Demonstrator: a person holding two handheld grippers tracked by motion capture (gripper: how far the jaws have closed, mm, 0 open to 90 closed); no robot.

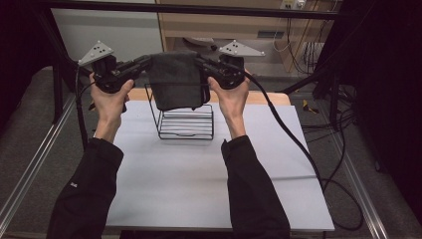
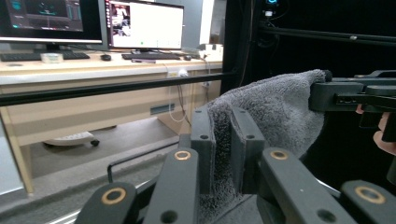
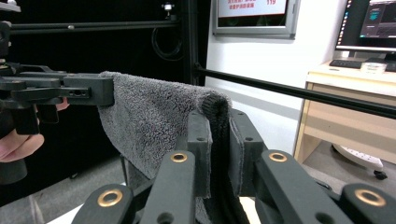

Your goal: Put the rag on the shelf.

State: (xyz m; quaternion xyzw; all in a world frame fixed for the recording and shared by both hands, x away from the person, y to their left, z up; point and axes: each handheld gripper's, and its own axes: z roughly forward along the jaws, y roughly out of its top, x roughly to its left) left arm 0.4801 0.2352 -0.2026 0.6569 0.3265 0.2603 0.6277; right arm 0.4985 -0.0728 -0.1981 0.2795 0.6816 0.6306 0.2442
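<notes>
Both grippers pinch the grey towel by its top corners, left gripper and right gripper with jaws clamped on the cloth, so it hangs stretched between them, its long edge running side to side straight above the black wire rack on the table. Neither hand looks nearer the rack; it's thick, fuzzy terry, folded double and sagging in the middle
</notes>
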